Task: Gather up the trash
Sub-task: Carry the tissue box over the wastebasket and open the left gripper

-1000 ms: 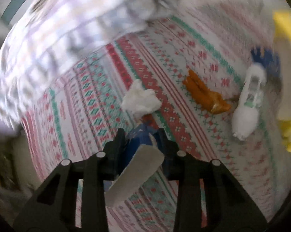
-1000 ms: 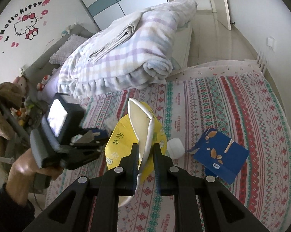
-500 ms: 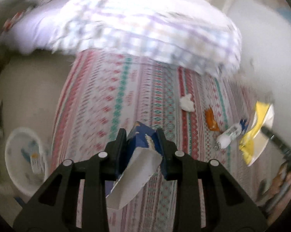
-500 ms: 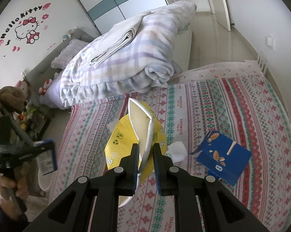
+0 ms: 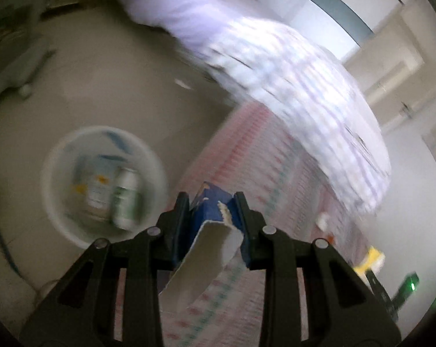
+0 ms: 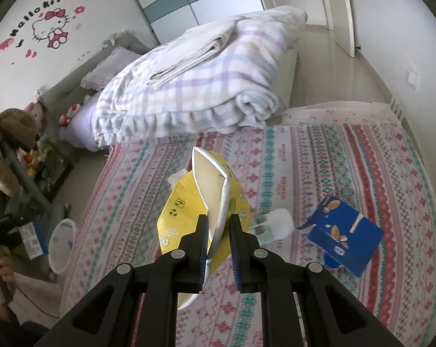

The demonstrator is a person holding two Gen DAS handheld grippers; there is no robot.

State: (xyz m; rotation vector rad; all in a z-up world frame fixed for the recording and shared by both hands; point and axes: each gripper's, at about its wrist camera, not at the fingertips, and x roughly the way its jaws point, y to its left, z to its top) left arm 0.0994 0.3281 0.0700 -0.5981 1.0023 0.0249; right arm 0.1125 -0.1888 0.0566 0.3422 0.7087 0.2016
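My left gripper (image 5: 212, 202) is shut on a torn blue carton (image 5: 210, 206) whose white flap hangs toward the camera. It hovers beside a round white bin (image 5: 58, 225) on the floor, which holds a green-labelled bottle (image 5: 125, 199) and a pale box. My right gripper (image 6: 218, 222) is shut on a flattened yellow carton (image 6: 186, 211) above the patterned bedspread (image 6: 333, 159). On the bedspread lie a blue box (image 6: 345, 240), a white bottle (image 6: 278, 222) and a crumpled tissue (image 6: 176, 177). The same white bin (image 6: 62, 240) shows at the bed's left side, with my left gripper (image 6: 12, 231) near it.
A folded plaid blanket (image 6: 194, 86) is piled at the head of the bed. A rack with stuffed toys (image 6: 9, 144) stands left of the bed beside the beige floor (image 5: 102, 81). A hand (image 6: 2, 266) holds the left gripper at the lower left.
My left gripper has swung off the bedspread with the blue carton and rolled, now over the floor by the white bin. The right gripper has barely moved with the yellow carton.
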